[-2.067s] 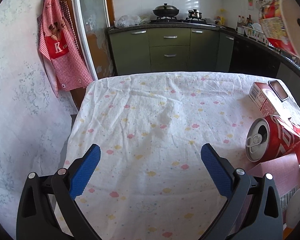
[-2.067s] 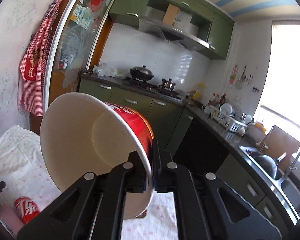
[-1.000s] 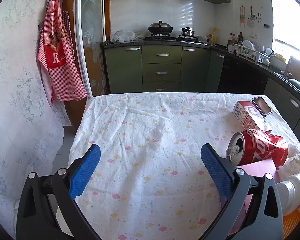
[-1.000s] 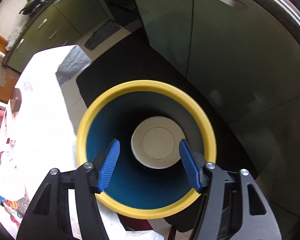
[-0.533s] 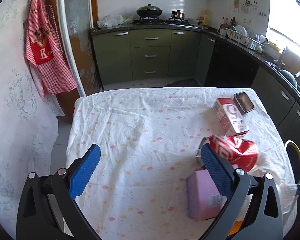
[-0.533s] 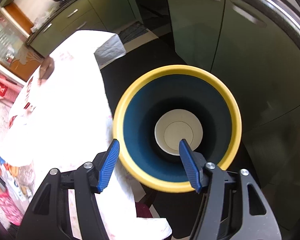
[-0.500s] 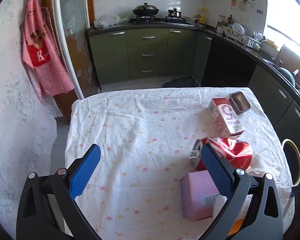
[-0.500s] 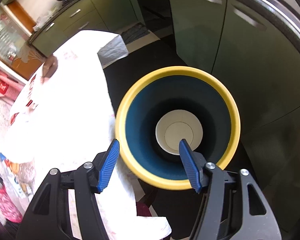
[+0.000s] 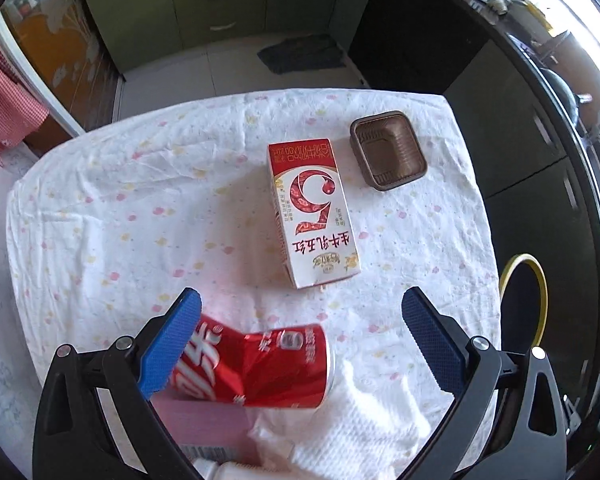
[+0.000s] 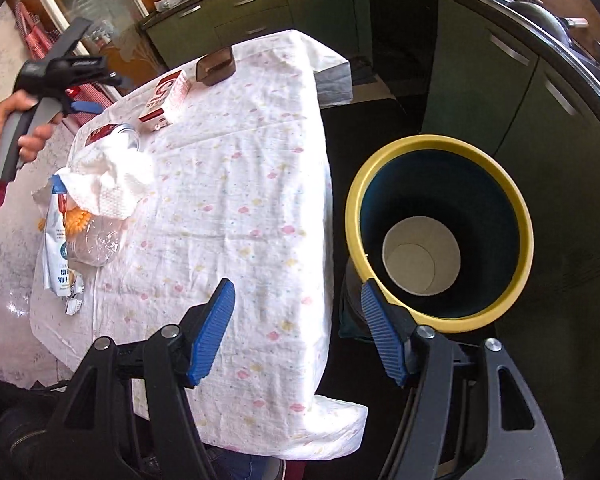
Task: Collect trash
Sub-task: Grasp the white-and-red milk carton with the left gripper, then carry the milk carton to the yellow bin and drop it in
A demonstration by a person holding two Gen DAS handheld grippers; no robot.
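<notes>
Pointing steeply down over the table [image 9: 100,208], your left gripper [image 9: 300,344] has its blue pads spread wide with nothing clamped. A dented red can [image 9: 256,368] lies on its side just under the left pad, resting partly on a pink box [image 9: 208,424] and touching a crumpled white paper towel [image 9: 360,420] toward the right pad. Ahead of the fingers, a red and white milk carton [image 9: 312,212] lies flat, and beyond it to the right sits a small brown tray [image 9: 388,150].

Your right gripper [image 10: 296,332] has just been opening a little; its pads stand apart and nothing is between them. Just past the right pad stands the yellow-rimmed bin [image 10: 440,148] on the floor, beside the table's edge, with a white paper bowl [image 10: 420,256] lying at its bottom. Off to the far left of this gripper, a clear plastic bottle [image 10: 96,244] and a torn snack wrapper [image 10: 60,256] lie near the towel, and your left hand [image 10: 16,132] holds its tool above the can.
</notes>
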